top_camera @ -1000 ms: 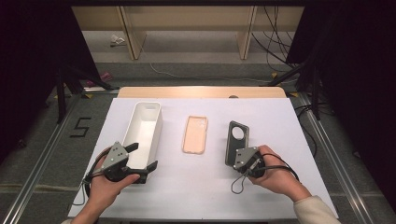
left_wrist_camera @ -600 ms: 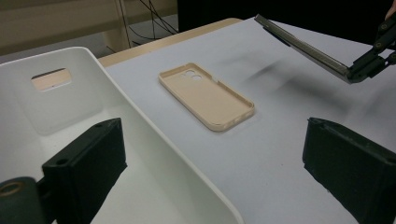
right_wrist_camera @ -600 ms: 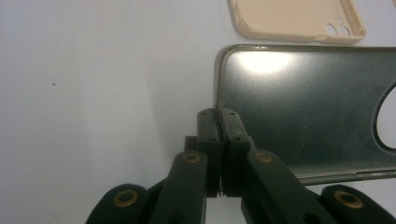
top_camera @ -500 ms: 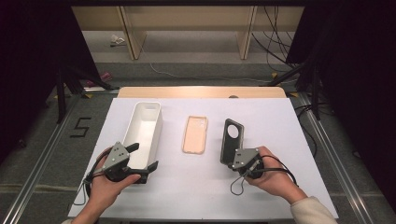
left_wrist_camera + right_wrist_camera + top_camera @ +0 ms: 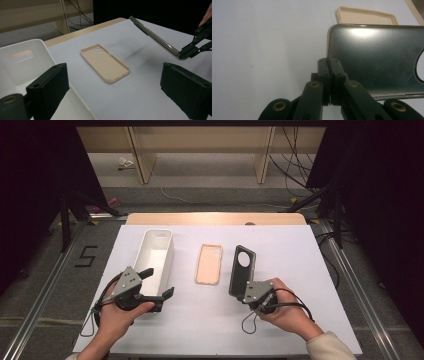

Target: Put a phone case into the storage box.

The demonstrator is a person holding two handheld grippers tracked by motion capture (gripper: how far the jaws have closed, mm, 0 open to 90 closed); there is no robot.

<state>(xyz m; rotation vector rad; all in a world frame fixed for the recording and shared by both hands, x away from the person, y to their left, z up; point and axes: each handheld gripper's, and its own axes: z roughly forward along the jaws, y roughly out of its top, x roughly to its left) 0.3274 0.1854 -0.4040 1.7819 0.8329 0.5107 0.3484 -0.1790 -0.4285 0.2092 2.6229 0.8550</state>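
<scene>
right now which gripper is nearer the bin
Left. The left gripper sits open at the near end of the white bin, while the right gripper is across the beige case, shut on the dark case.

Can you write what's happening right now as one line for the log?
right tongs: shut on dark phone case, lifted | left tongs: open at white bin | beige phone case: on table
</scene>
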